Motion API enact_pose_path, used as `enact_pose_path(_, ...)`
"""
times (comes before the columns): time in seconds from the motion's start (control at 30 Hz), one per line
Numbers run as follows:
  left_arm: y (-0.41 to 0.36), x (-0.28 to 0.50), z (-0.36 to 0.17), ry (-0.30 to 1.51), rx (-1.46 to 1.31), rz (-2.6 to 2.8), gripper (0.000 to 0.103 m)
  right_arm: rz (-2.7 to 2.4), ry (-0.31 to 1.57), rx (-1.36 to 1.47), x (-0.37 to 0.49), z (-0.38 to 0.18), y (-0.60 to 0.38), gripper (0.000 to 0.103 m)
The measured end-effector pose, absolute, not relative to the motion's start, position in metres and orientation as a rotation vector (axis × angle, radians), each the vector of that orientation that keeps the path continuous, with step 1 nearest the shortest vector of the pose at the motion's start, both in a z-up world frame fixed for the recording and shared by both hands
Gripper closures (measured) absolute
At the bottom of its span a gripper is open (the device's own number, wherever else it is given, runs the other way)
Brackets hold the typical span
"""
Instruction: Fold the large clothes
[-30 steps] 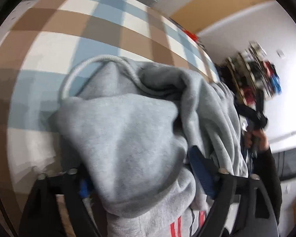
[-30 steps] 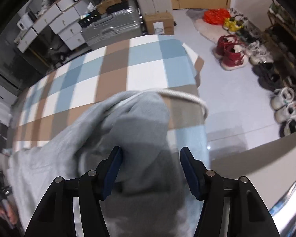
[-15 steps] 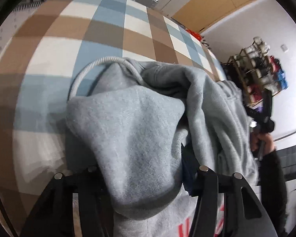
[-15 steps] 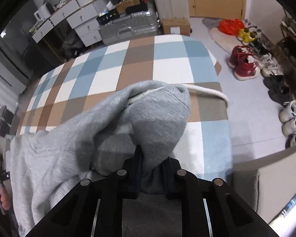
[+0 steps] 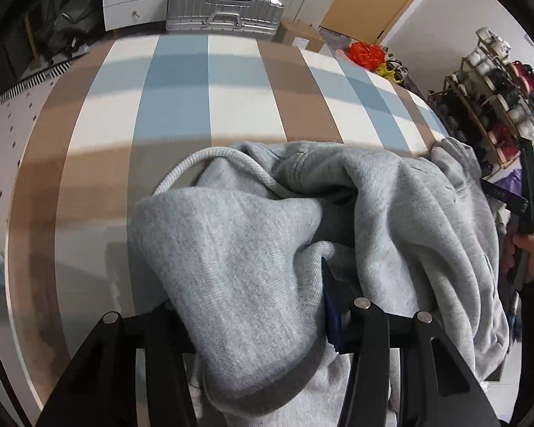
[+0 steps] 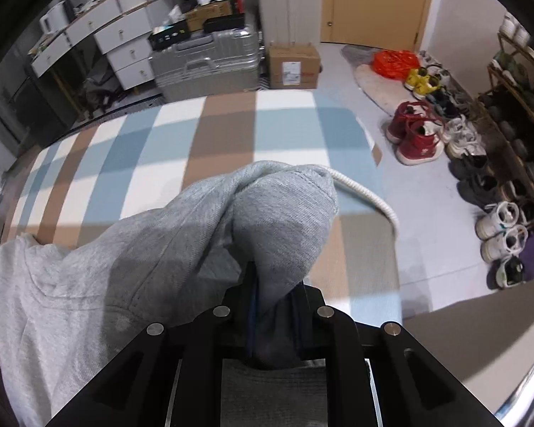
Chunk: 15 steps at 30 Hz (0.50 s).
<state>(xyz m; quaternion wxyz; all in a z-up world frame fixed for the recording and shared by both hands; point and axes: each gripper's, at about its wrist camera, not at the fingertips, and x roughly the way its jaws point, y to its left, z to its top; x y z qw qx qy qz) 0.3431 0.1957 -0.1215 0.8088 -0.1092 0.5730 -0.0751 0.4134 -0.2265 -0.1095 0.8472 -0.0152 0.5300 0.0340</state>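
A grey hoodie (image 5: 231, 249) lies bunched on a surface with a blue, brown and white checked cover (image 5: 231, 106). My left gripper (image 5: 249, 295) has a thick fold of the hood between its jaws, which are closing, with the blue pad pressed against the cloth. A white drawstring cord (image 5: 181, 174) loops out beyond the fold. In the right wrist view, my right gripper (image 6: 272, 284) is shut on another bunch of the hoodie (image 6: 277, 220), the cord (image 6: 359, 188) trailing to the right. The left finger of the left gripper is hidden under fabric.
The checked cover (image 6: 224, 135) ends at an edge on the right, with floor beyond. A silver suitcase (image 6: 206, 60), white drawers (image 6: 124, 42) and a cardboard box (image 6: 293, 66) stand behind. Shoes (image 6: 416, 138) and a shoe rack (image 5: 498, 82) line the right. A person's hand (image 5: 530, 256) holds the other gripper.
Both grippers went from wide open to closed on the hood fabric. Both then moved with the cloth, which is now bunched up higher over the cover.
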Motion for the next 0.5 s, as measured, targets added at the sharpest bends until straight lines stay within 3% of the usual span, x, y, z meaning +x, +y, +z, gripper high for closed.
enact_pose_path(0.2,0.205,0.373,-0.123,1.195,-0.225,-0.124,0.058,0.017,1.123,0.025,0.448,-0.111,-0.234,0.082)
enact_pose_path(0.3,0.206,0.361,-0.124,1.189,-0.21,-0.137,0.053,0.036,1.14,0.01,0.441,-0.11,-0.235,0.063)
enact_pose_path(0.33,0.203,0.36,-0.122,1.188,-0.22,-0.133,0.052,0.03,1.137,-0.003,0.431,-0.105,-0.236,0.051)
enact_pose_path(0.5,0.201,0.305,-0.095,1.118,-0.239,-0.108,0.051,0.083,1.071,0.03,0.351,-0.071,-0.243,0.038)
